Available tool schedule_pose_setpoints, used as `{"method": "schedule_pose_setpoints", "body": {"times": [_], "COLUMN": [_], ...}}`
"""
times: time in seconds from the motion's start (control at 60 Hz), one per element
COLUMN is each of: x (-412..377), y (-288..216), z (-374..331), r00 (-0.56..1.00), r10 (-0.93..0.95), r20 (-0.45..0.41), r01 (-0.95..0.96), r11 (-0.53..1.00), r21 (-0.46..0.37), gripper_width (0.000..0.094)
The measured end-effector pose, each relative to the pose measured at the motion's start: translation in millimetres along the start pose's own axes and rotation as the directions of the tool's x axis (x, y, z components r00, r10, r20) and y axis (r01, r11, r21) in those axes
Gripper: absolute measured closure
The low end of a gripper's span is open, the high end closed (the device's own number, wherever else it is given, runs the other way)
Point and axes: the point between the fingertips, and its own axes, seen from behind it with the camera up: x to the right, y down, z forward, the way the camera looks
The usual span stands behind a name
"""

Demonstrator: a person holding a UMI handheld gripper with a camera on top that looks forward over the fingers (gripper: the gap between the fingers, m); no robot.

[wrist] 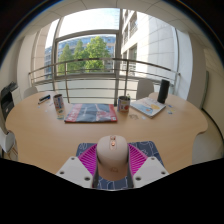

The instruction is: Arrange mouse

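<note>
One round wooden table (40, 125), windowed room.

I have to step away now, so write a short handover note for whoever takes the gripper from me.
Gripper: shut on the mouse, both pink pads pressing its sides.
Mouse: held over the mouse pad at the near edge of the round table.
Beyond: a book, two cups, papers.
Done: mouse gripped.
Left: set it on the pad, then open the fingers.
</note>
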Motion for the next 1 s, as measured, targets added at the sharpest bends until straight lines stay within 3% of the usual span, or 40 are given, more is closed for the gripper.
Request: {"method": "schedule_pose_setpoints", "body": {"times": [0.133, 0.267, 0.3, 0.367, 0.383, 0.417, 0.717, 1.0], "x": [29, 33, 33, 35, 35, 35, 38, 31], "y": [57, 80, 77, 75, 73, 70, 35, 48], "z": [24, 27, 24, 15, 12, 4, -133, -267], "r00": [0.999, 0.997, 0.996, 0.996, 0.996, 0.997, 1.000, 0.998], "r10": [-0.033, -0.019, -0.024, -0.035, -0.034, -0.030, -0.028, -0.049], "r20": [0.035, 0.081, 0.082, 0.083, 0.082, 0.073, 0.003, -0.044], "r01": [0.037, 0.030, 0.036, 0.045, 0.044, 0.038, 0.028, 0.050], "r11": [0.994, 0.990, 0.989, 0.991, 0.992, 0.993, 0.999, 0.999], "r21": [-0.107, -0.137, -0.144, -0.123, -0.118, -0.110, -0.024, 0.021], "gripper_width": [0.0533, 0.0407, 0.0352, 0.0097, 0.0078, 0.0108, 0.0085, 0.0085]}}
